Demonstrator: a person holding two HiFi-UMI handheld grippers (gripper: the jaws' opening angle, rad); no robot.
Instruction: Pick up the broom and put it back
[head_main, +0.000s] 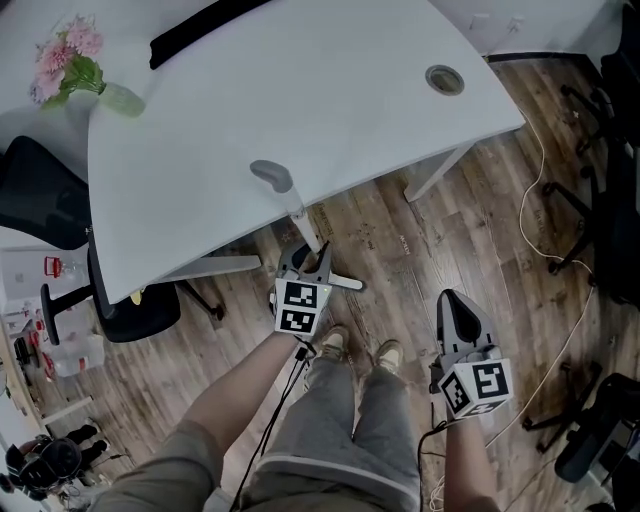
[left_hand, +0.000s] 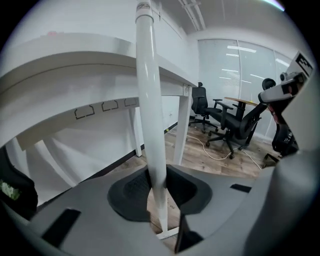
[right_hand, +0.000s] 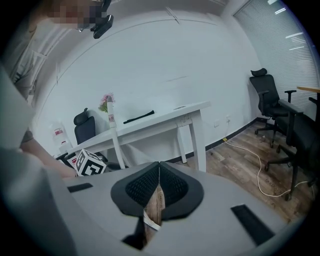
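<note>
The broom's white handle (head_main: 300, 220) stands nearly upright against the white table's near edge (head_main: 200, 250). Its grey top cap (head_main: 271, 176) shows above the tabletop and its low end (head_main: 343, 283) rests on the wood floor. My left gripper (head_main: 303, 262) is shut on the handle low down. In the left gripper view the handle (left_hand: 150, 100) runs up between the black pads (left_hand: 131, 192), which press on both its sides. My right gripper (head_main: 452, 308) hangs to the right over the floor, apart from the broom. Its jaws are shut with nothing in them (right_hand: 158, 172).
On the table are a vase of pink flowers (head_main: 75, 65), a black strip (head_main: 205, 25) and a cable grommet (head_main: 444, 79). Black office chairs stand at the left (head_main: 45, 195) and right (head_main: 605, 230). A pale cable (head_main: 535, 200) trails over the floor. The person's feet (head_main: 335, 345) are between the grippers.
</note>
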